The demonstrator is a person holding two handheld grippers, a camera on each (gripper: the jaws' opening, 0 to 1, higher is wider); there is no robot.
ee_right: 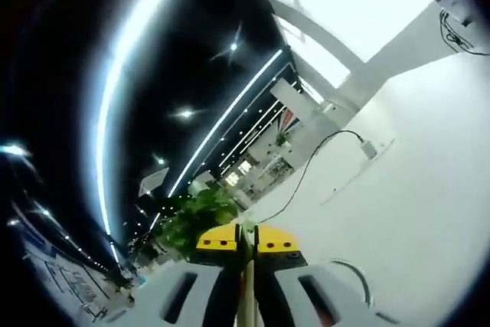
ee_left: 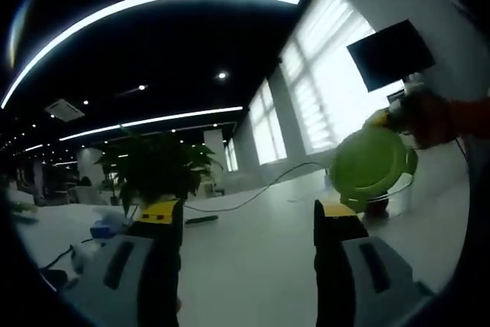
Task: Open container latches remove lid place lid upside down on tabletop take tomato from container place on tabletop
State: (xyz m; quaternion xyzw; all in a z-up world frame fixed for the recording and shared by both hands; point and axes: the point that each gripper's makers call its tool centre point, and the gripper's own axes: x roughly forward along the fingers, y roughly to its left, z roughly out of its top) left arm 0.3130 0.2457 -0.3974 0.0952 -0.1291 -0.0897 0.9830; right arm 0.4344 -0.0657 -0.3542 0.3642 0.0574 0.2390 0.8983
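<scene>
No readable text is showing in either view; no label, brand, number or sign is standing out legibly on any surface.

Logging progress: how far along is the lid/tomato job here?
Done: the green lid is off, lifted in the air by the right hand-held gripper, whose jaws are pinched on its thin edge. In hand: turning it over to set on the white table. The left hand-held gripper is open and empty. Left: place lid, take tomato; a red object sits below the lid.
</scene>
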